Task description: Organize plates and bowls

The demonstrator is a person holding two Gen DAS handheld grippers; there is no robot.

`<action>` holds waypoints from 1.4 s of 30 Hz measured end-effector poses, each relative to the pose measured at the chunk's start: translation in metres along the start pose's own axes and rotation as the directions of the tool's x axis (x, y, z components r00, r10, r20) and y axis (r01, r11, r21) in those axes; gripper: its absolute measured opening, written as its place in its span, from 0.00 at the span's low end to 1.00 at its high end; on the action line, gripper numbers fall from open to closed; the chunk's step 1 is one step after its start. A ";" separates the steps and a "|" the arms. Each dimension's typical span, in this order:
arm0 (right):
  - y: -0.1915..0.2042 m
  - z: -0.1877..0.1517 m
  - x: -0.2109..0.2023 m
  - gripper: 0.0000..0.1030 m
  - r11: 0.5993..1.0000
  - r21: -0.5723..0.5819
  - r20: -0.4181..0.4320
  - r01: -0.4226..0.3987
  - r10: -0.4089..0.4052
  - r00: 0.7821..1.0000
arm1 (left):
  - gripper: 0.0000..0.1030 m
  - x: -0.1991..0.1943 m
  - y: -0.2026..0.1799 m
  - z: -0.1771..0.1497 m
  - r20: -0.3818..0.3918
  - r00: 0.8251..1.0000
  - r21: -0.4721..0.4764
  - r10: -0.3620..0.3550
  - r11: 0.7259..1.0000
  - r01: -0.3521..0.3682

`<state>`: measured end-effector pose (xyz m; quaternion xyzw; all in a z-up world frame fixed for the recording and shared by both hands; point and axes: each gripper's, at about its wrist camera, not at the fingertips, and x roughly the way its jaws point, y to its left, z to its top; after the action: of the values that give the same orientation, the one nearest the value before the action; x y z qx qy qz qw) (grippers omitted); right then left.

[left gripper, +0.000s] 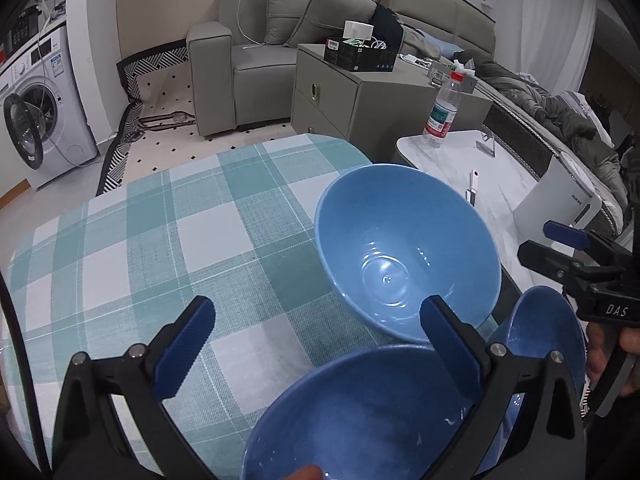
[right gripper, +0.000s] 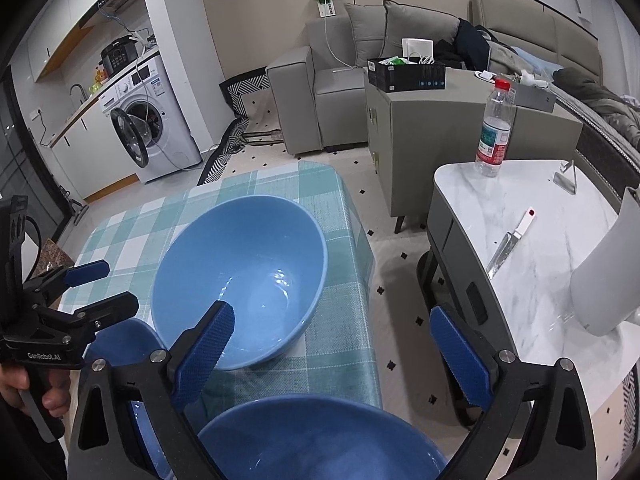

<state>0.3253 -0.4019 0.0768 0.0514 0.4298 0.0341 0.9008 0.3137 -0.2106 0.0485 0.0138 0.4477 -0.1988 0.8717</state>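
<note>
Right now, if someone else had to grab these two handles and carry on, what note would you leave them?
Left gripper: open, nothing held, poised above the near bowl.
Right gripper: open, nothing held, above another darker blue bowl.
Things: a big light blue bowl stands upright on the checked tablecloth; two darker blue bowls sit nearer; a third blue dish lies between the grippers.
Done: nothing looks stacked yet.
Left: probably gather the bowls together. No plates are clearly in view.
</note>
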 end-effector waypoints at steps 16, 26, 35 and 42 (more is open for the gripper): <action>0.002 0.003 0.032 0.76 1.000 -0.009 -0.071 -0.014 0.013 0.997 | 0.70 0.026 -0.004 0.006 -0.055 0.998 0.019 -0.029 0.999 0.030; 0.004 0.002 0.044 0.55 0.999 -0.017 -0.110 -0.034 0.032 0.993 | 0.55 0.032 -0.006 0.007 -0.077 0.996 0.011 -0.038 0.999 0.039; 0.007 0.000 0.051 0.45 0.997 -0.023 -0.130 -0.075 0.071 0.989 | 0.38 0.039 -0.005 0.007 -0.100 0.993 -0.016 -0.058 0.998 0.057; 0.011 -0.001 0.054 0.30 0.996 -0.040 -0.130 -0.078 0.072 0.989 | 0.22 0.039 -0.011 0.007 -0.100 0.992 -0.001 -0.078 0.997 0.078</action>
<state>0.3577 -0.3850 0.0361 0.0449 0.4840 0.0808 0.8702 0.3352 -0.2355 0.0243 0.0074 0.4905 -0.2322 0.8399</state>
